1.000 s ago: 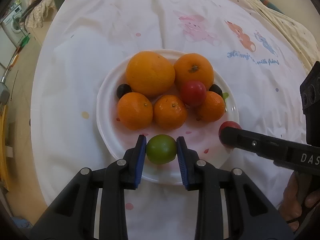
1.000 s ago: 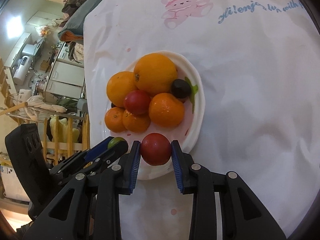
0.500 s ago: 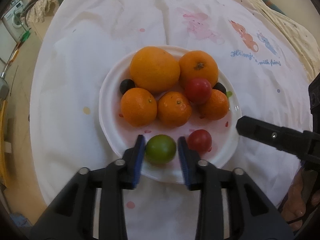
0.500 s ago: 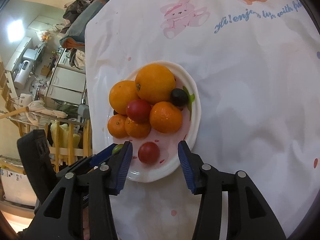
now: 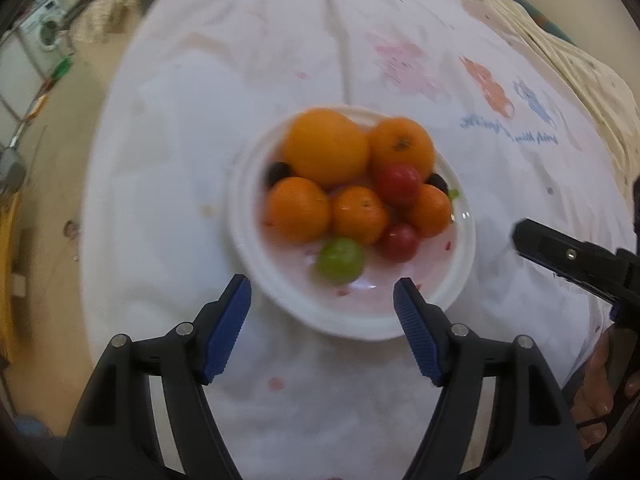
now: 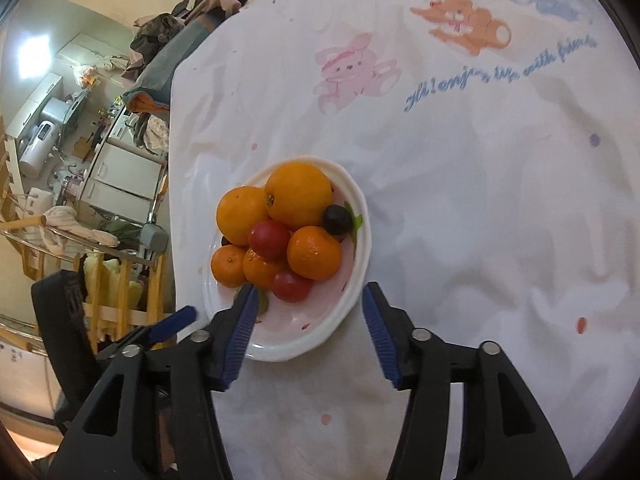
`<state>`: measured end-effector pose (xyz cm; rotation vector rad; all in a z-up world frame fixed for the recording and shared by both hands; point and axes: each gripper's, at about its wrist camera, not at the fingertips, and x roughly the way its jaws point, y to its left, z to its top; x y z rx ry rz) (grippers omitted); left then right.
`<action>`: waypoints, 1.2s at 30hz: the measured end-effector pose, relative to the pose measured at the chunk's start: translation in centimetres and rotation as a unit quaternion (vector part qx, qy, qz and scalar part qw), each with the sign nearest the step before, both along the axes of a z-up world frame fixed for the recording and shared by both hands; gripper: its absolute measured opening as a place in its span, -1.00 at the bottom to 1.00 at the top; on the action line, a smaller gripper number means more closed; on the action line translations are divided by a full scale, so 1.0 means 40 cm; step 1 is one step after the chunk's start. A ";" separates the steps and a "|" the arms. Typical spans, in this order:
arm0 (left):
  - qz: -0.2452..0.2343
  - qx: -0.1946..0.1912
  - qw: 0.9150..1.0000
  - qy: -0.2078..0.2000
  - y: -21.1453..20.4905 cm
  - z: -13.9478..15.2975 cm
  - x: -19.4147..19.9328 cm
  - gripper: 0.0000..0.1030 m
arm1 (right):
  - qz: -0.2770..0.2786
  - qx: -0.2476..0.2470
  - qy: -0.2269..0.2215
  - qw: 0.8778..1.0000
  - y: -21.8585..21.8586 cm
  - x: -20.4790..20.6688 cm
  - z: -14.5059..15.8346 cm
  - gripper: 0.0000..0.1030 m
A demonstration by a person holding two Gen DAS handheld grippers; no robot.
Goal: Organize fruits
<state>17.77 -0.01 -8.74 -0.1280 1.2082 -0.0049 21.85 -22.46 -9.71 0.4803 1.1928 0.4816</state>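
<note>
White plate of fruit

5 oranges, 2 red tomatoes, 1 green fruit, 2 dark fruits, 1 plate

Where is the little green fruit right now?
The green fruit lies free on the white plate, at its near edge in the left wrist view, just left of a small red tomato and in front of the oranges.
</note>
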 end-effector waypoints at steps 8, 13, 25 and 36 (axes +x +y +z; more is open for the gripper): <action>0.029 0.039 0.997 -0.065 0.046 0.097 -0.089 0.60 | 0.017 -0.062 -0.081 0.995 0.008 -0.089 0.101 0.50; 0.028 0.030 0.994 -0.102 0.055 0.146 -0.152 0.73 | 0.007 -0.117 -0.137 0.984 0.004 -0.156 0.146 0.79; 0.027 0.067 0.973 -0.220 0.034 0.240 -0.275 0.99 | -0.037 -0.171 -0.254 0.951 0.021 -0.301 0.209 1.00; 0.042 0.059 0.972 -0.222 0.043 0.231 -0.276 0.99 | -0.049 -0.178 -0.250 0.950 0.046 -0.296 0.196 1.00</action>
